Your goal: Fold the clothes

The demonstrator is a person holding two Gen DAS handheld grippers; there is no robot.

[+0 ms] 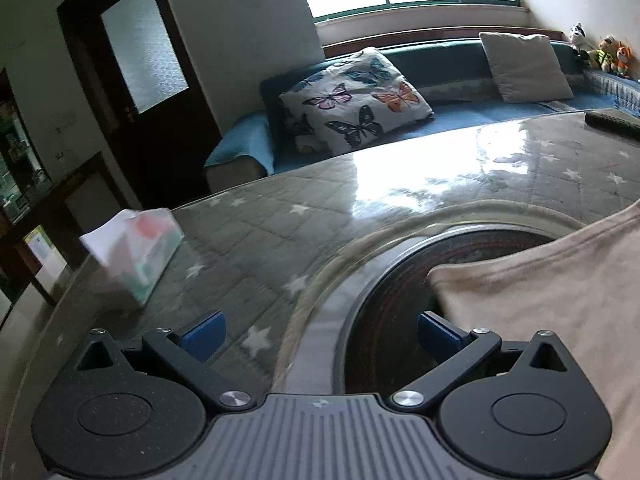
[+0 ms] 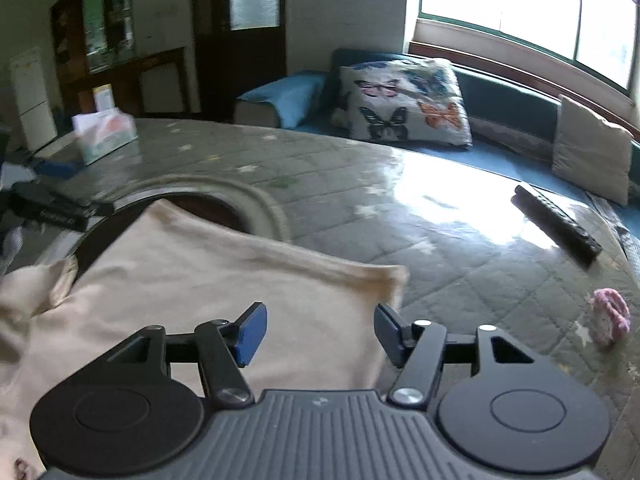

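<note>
A home living room: a teal window-side sofa (image 1: 448,64) with a butterfly-print cushion (image 1: 352,100), plush toys (image 1: 604,54), and a dark wooden door (image 1: 136,80).

Tissue box (image 2: 105,132) and remote (image 2: 557,224) on table (image 2: 400,208); butterfly cushion (image 2: 404,102) behind.

Soft matt beige cloth garment (image 2: 224,280). Glossy clear sheet over quilted, star-printed fabric on table (image 2: 400,208), mirror-bright under window. Matt black plastic claw (image 2: 320,334) with blue rubbery pads (image 2: 250,332), shiny metal rivets. Printed cloth cushion (image 1: 356,100). Paper tissue pack (image 1: 136,252).
</note>
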